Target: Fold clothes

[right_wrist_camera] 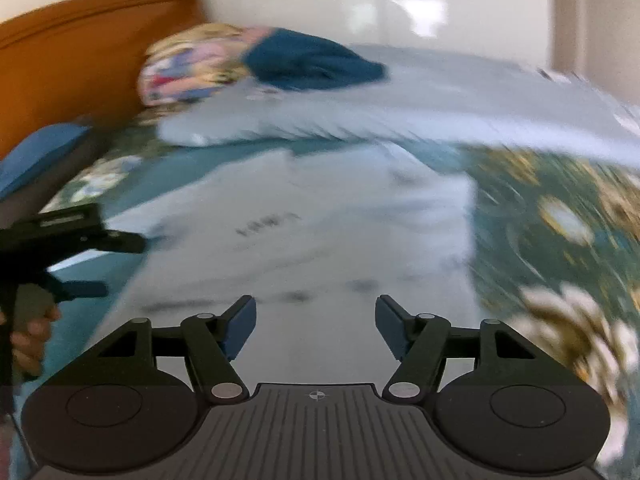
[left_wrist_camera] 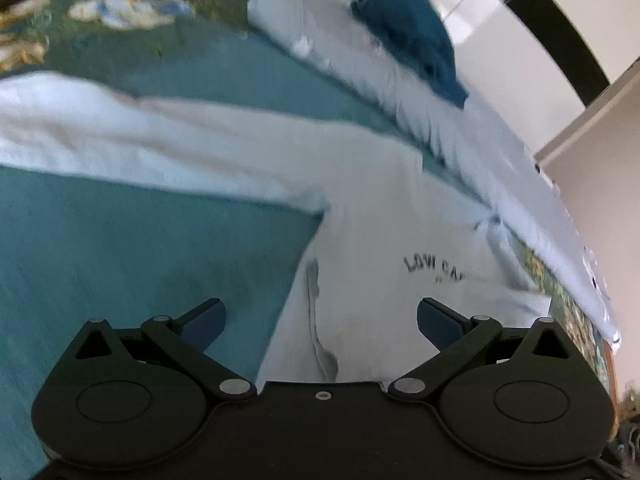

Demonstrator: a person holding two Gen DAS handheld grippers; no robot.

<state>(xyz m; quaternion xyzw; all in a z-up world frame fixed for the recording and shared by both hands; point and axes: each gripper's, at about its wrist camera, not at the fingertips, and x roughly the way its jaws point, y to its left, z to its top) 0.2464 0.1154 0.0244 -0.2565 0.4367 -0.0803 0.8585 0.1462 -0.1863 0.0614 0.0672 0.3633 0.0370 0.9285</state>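
Note:
A pale grey long-sleeved shirt point(left_wrist_camera: 372, 216) with dark lettering lies spread flat on the teal bedspread point(left_wrist_camera: 120, 248), one sleeve stretched out to the left. My left gripper point(left_wrist_camera: 320, 320) hovers open over the shirt's lower edge, nothing between its fingers. In the right wrist view the same shirt point(right_wrist_camera: 320, 232) fills the middle, blurred by motion. My right gripper point(right_wrist_camera: 316, 326) stands open just above the shirt's near part. The left gripper point(right_wrist_camera: 76, 236) shows at the left edge there, held by a hand point(right_wrist_camera: 28, 340).
A dark blue garment point(right_wrist_camera: 312, 64) rests on a light grey folded blanket point(right_wrist_camera: 400, 112) at the far side of the bed. A flowered pillow point(right_wrist_camera: 188, 68) leans against an orange headboard point(right_wrist_camera: 80, 44). Floral bedspread point(right_wrist_camera: 560, 220) extends to the right. White wall beyond.

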